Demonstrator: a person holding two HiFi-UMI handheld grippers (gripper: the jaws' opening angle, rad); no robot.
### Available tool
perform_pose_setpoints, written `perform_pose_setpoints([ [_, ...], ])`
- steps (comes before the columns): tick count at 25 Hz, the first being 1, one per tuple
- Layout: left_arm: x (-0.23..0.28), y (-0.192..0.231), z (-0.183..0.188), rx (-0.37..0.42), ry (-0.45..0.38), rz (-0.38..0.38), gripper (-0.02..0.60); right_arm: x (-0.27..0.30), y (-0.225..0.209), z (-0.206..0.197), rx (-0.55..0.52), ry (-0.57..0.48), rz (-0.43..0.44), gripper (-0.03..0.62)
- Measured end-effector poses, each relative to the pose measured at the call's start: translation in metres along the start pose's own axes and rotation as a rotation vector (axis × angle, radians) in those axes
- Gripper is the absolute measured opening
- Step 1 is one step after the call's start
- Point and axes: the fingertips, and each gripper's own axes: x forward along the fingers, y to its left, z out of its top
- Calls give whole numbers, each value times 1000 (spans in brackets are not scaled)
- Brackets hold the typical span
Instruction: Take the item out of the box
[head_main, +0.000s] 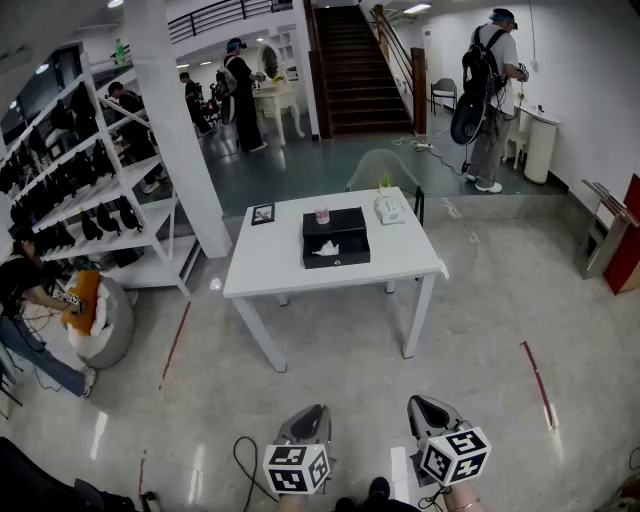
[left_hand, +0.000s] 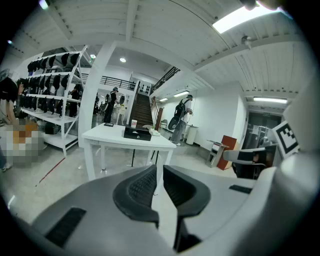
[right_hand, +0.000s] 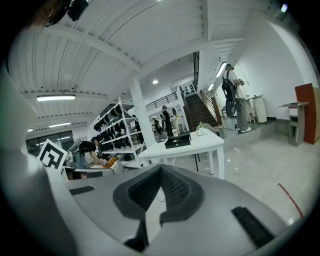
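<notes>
A black open box (head_main: 336, 237) lies in the middle of the white table (head_main: 400, 262), with a small white item (head_main: 326, 249) inside it. Both grippers hang low at the bottom of the head view, far short of the table. My left gripper (head_main: 310, 418) has its jaws together with nothing between them, and so does my right gripper (head_main: 425, 408). In the left gripper view the closed tips of the left gripper (left_hand: 160, 167) point toward the table (left_hand: 115, 137) and the box (left_hand: 137, 133). The right gripper (right_hand: 161, 167) in its own view faces the box (right_hand: 177, 142) from a distance.
On the table stand a small picture frame (head_main: 262, 213), a cup (head_main: 322, 214) and a white holder with a plant (head_main: 388, 205). A chair (head_main: 385, 170) stands behind it. Shelving (head_main: 90, 190), a beanbag (head_main: 100, 320) and a crouching person are left; a staircase (head_main: 355, 65) and a standing person (head_main: 490, 90) behind.
</notes>
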Motion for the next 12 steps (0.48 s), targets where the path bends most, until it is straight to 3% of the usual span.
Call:
perform_pose_setpoints([
  [12, 26, -6, 10, 4, -2, 8, 41, 19, -19, 5, 2, 11, 23, 0],
])
